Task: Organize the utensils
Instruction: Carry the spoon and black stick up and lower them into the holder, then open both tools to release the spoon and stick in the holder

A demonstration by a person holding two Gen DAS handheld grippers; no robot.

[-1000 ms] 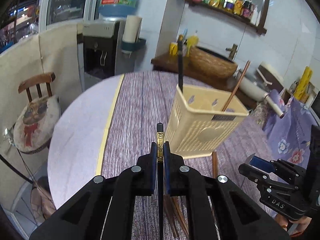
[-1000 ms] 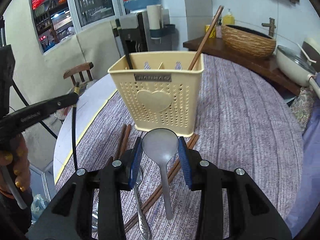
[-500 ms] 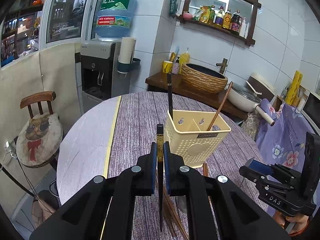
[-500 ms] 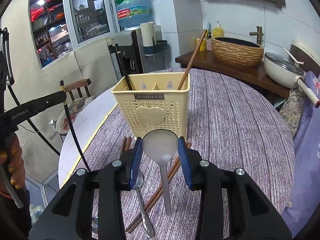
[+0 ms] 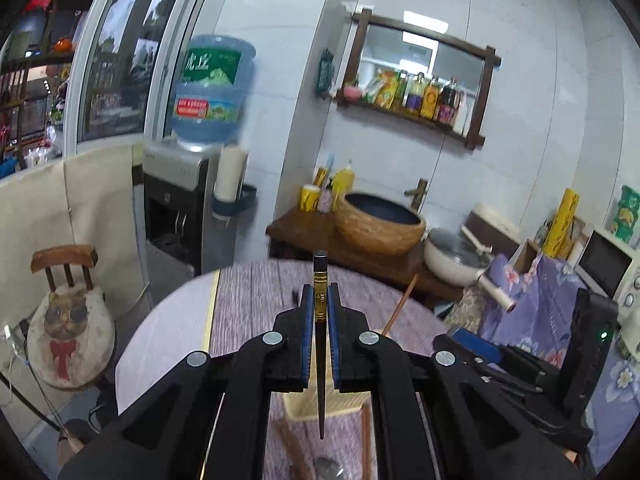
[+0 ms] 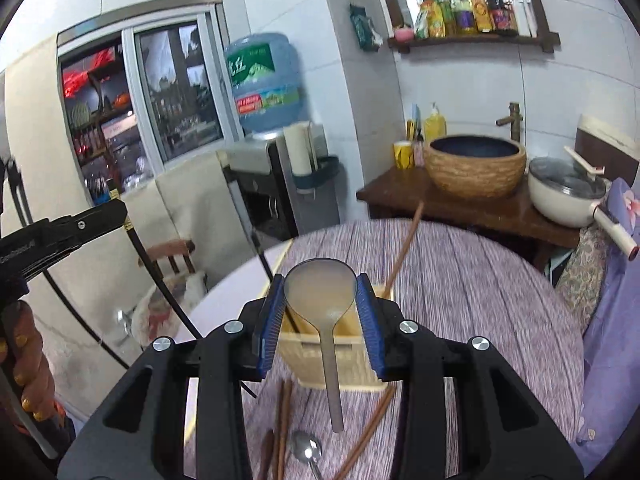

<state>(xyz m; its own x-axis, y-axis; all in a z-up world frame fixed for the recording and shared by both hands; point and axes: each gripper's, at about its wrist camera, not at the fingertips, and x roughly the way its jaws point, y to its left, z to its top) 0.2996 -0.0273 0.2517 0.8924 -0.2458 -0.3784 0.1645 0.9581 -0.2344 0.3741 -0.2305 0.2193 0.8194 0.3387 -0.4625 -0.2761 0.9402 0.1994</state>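
Black and gold-banded, a chopstick (image 5: 320, 304) stands pinched upright between the blue pads of the left gripper (image 5: 320, 300), its top end poking above the fingertips and its thin tip hanging below them; the pads are pressed nearly together on it. Over on the right, the right gripper (image 6: 321, 292) clamps a grey spoon (image 6: 322, 294) by the sides of its bowl, the handle dangling straight down between the fingers. Both tools hang above a cream plastic basket (image 6: 332, 356) on the round table (image 6: 480, 288) with its purple striped cloth; a brown chopstick (image 6: 404, 248) and a dark one (image 6: 264, 260) lean inside the basket. On the cloth in front of the basket lie more brown chopsticks (image 6: 284, 420) and a shiny metal spoon (image 6: 306, 450). The held spoon's bowl hides much of the basket's mouth from the right view. Beyond the table stand a water cooler (image 5: 180, 208), a woven bowl (image 5: 380, 224) and a white pan (image 5: 456, 260).
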